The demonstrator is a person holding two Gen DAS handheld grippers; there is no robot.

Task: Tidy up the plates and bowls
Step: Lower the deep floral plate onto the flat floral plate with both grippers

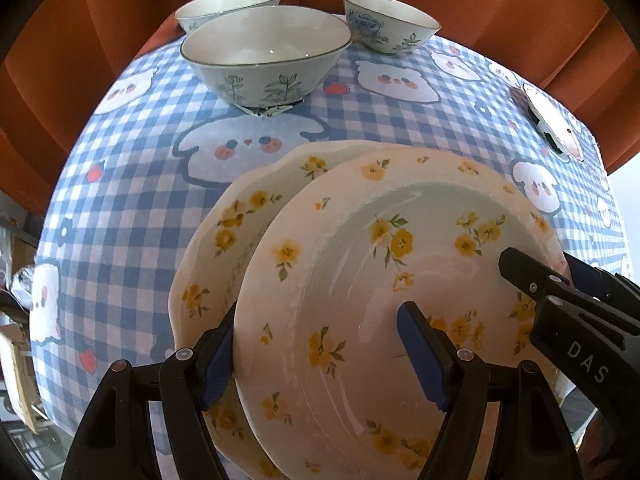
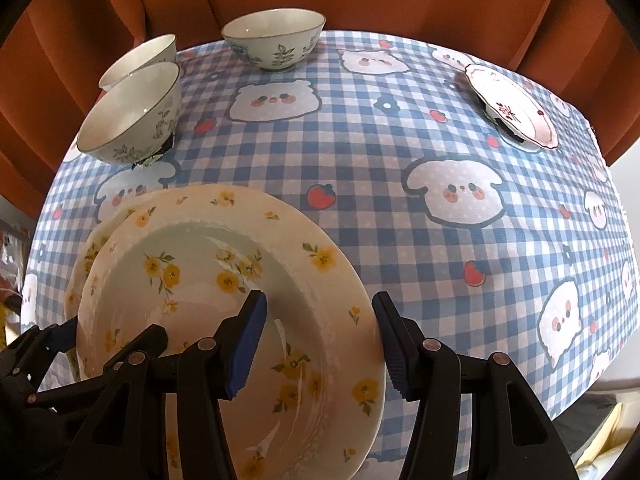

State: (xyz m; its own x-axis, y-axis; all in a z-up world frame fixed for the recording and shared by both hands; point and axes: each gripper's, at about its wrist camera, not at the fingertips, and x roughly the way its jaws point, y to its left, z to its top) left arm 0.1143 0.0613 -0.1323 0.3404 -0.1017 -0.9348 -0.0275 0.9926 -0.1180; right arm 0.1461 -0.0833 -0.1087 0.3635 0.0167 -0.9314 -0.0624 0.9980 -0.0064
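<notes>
Low in the centre of both views, the top plate (image 1: pixel 384 280) with yellow flowers sits on a second flowered plate (image 1: pixel 224 240), offset to its right. Each gripper straddles a rim with jaws spread, not pinching: the left gripper (image 1: pixel 320 356) on the near left edge, the right gripper (image 2: pixel 320 344) on the right edge. Squaring the stack likely wants a slow leftward nudge, keeping the plate flat. Three bowls (image 1: pixel 264 56) stand at the upper left of the checked tablecloth (image 2: pixel 400 220); a small plate (image 2: pixel 516 108) lies at the upper right.
</notes>
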